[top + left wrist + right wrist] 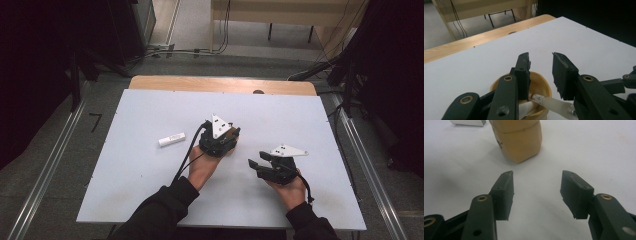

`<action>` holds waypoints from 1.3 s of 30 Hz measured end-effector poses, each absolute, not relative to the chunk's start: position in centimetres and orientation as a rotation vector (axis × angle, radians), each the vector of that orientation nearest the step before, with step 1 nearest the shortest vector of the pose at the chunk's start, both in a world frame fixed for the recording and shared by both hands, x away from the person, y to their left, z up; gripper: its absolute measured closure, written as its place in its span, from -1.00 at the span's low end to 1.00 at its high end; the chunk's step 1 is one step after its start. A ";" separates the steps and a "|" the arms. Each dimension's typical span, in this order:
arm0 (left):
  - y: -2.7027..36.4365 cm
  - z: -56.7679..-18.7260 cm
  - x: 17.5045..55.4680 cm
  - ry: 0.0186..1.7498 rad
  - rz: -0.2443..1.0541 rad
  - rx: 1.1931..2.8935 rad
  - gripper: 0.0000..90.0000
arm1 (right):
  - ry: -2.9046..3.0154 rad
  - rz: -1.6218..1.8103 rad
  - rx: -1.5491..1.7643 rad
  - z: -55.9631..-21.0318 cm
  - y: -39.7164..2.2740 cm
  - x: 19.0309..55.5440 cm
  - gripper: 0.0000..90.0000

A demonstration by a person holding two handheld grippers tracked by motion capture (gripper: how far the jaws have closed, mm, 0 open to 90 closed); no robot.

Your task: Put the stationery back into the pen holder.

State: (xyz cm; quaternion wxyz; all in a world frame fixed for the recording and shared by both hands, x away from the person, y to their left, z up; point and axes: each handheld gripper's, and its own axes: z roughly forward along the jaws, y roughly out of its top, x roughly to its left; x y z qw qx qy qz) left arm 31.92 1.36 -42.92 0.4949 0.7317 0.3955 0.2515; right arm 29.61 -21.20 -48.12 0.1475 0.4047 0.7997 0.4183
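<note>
So the left claw (pixel 220 142) sits just right of centre in the high view, hovering right over a small tan cup (pixel 541 87). From the left claw's own camera you can see the cup's rim low in the middle of the frame, with a clear tube (pixel 554 103) lying slanted across it: one end with a printed label rests inside the cup and the other end pokes out over the rim toward the lower right. The jaws stand a bit apart on either side of that tube, and I can't see the pads pressing on it, so it looks let go, sitting between them. There's something white in the cup under the tube too, can't tell what.

The right claw (pixel 256 166) is lower right of the left one in the high view, resting low by the white tabletop (pixel 140 170) with its jaws moderately wide and nothing between them. Its own camera shows bare tabletop between the pads, and the tan cup stands upright at the top middle of that frame, well ahead of the fingertips.

Off to the left of centre in the high view, a second small white tube (pixel 171 139) lies flat on the tabletop, well apart from both claws.
</note>
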 end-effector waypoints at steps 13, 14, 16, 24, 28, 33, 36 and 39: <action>3.4 -41.0 29.2 0.922 0.590 1.699 0.00 | 2.289 1.213 1.169 -48.0 -21.4 29.5 -0.05; 3.9 -40.8 29.1 0.922 0.577 1.693 -0.01 | 2.289 1.213 1.169 -48.0 -21.4 29.5 -0.05; 4.7 -40.5 28.7 0.925 0.566 1.684 -0.02 | 2.289 1.213 1.170 -48.0 -21.4 29.6 -0.05; 8.2 -39.6 28.0 0.958 0.580 1.641 -0.08 | 2.287 1.212 1.175 -48.0 -21.4 29.5 -0.05; 9.7 -39.8 28.1 0.990 0.592 1.628 -0.12 | 2.287 1.212 1.176 -48.0 -21.4 29.5 -0.05; 11.0 -40.6 28.7 1.034 0.569 1.639 -0.22 | 2.288 1.212 1.174 -48.1 -21.3 29.5 -0.05; 11.7 -41.2 29.2 1.057 0.575 1.642 -0.28 | 2.284 1.215 1.171 -48.0 -21.4 29.5 -0.06; 12.8 -41.8 29.7 1.088 0.581 1.634 -0.32 | 2.284 1.218 1.171 -48.0 -21.4 29.5 -0.07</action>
